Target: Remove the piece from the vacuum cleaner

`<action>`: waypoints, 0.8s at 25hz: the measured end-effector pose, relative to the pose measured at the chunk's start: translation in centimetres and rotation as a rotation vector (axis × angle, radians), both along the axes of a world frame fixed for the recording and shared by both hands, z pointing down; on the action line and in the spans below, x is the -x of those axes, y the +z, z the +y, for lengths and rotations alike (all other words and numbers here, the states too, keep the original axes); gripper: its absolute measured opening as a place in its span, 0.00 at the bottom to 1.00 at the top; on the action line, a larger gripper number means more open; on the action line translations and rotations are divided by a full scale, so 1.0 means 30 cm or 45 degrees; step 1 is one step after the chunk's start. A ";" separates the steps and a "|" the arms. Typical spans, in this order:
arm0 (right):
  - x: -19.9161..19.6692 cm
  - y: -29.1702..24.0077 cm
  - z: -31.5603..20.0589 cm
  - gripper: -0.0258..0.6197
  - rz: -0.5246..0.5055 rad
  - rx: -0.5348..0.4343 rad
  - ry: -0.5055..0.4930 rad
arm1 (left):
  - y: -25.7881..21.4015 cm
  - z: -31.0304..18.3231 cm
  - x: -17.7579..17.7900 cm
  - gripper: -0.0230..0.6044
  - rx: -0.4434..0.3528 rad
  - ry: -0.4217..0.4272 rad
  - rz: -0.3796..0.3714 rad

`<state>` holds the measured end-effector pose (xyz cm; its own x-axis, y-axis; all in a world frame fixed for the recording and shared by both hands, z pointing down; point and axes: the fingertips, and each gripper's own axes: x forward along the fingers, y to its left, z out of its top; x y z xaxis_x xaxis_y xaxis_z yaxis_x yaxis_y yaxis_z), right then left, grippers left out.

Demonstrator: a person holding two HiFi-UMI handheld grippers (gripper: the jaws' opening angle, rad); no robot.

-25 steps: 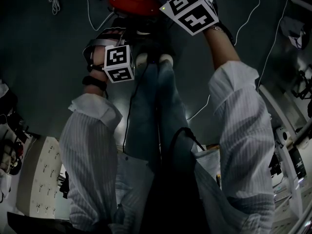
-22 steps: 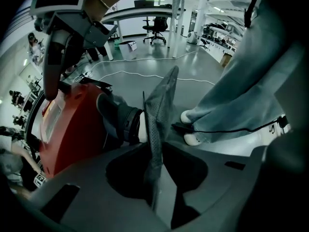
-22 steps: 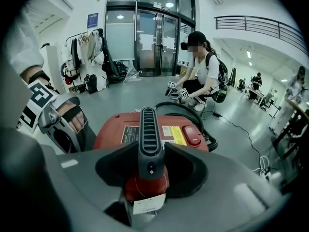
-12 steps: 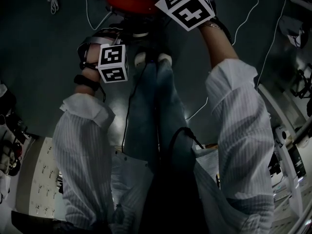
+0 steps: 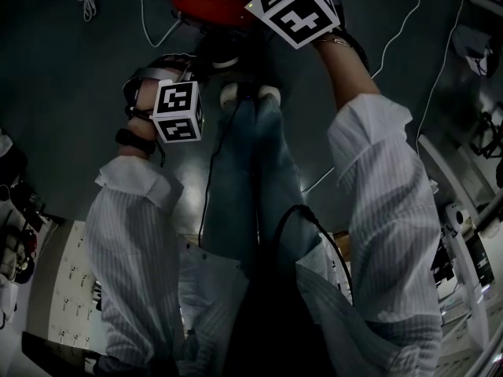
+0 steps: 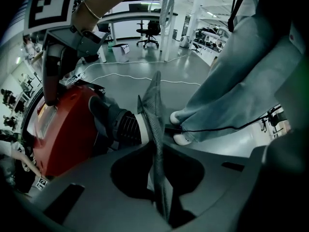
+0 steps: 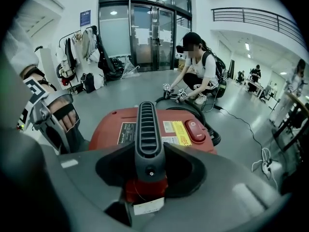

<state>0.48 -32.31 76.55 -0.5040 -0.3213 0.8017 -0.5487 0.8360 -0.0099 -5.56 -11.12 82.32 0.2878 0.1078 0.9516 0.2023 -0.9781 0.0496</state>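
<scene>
The left hand-held gripper (image 6: 155, 151) has just been closing and now pinches the piece (image 6: 153, 105) edge-on between its jaws. The right hand-held gripper (image 7: 150, 153) clamps the black ribbed handle (image 7: 146, 120) of the red vacuum (image 7: 108, 132), which stands on the floor (image 6: 145, 81).

The grasp looks made and the pull not yet begun. Next, the left should probably draw the piece straight away from the vacuum while the right braces the body.

The piece is a thin grey sheet with a mesh texture, rising to a point. It sits at the vacuum's end against a white ring and black ribbed collar (image 6: 120, 127). It looks limp, so it may slip.
</scene>
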 end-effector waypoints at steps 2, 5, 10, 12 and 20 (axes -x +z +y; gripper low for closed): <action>0.004 0.006 -0.004 0.28 -0.002 0.023 -0.014 | 0.003 0.003 0.008 0.10 -0.002 -0.010 0.018; 0.003 0.008 -0.002 0.28 0.005 0.042 -0.017 | -0.001 0.075 0.015 0.10 0.083 0.065 0.017; 0.003 0.003 -0.006 0.28 0.005 0.017 -0.003 | 0.022 0.365 0.074 0.07 0.298 0.183 0.015; 0.001 0.004 -0.017 0.28 -0.008 0.009 -0.004 | 0.014 0.347 0.061 0.07 0.305 0.063 0.060; -0.018 -0.063 0.004 0.31 -0.109 -0.023 0.196 | -0.127 0.278 0.032 0.07 0.280 -0.110 0.113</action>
<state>1.01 -32.18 74.66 -0.5139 -0.4143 0.7512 -0.6682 0.7424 -0.0476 -6.53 -2.79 78.52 0.3865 0.2812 0.8784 0.1317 -0.9594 0.2492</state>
